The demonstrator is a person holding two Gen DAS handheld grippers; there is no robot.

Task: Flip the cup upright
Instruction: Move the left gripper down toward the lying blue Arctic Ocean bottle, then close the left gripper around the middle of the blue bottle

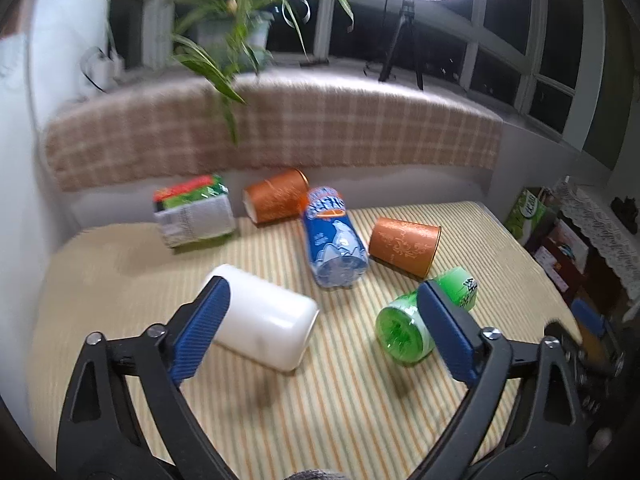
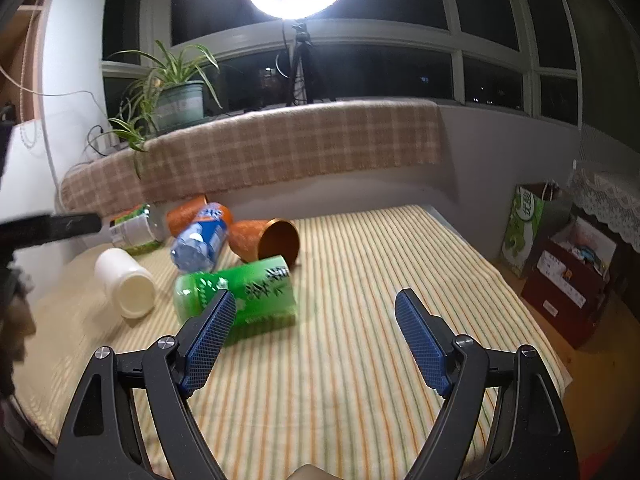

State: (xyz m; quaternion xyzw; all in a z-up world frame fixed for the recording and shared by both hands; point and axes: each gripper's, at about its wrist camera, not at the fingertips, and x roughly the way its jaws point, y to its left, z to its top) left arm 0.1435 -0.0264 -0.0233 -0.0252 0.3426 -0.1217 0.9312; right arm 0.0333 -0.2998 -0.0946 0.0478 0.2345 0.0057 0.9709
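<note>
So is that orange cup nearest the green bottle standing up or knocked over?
Knocked over. The orange cup lies on its side on the striped cloth, its open mouth facing sideways toward the camera, beside the green bottle.

A flat table covered with a yellow striped cloth (image 2: 360, 280) holds two orange cups on their sides (image 1: 404, 245) (image 1: 276, 196), a white plastic jar (image 1: 264, 320), a blue bottle (image 1: 334, 240), a green bottle (image 2: 240, 292) and a green-labelled pack (image 1: 194, 210), all lying down.

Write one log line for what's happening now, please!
left gripper: open, empty | right gripper: open, empty | orange cups: lying down
</note>
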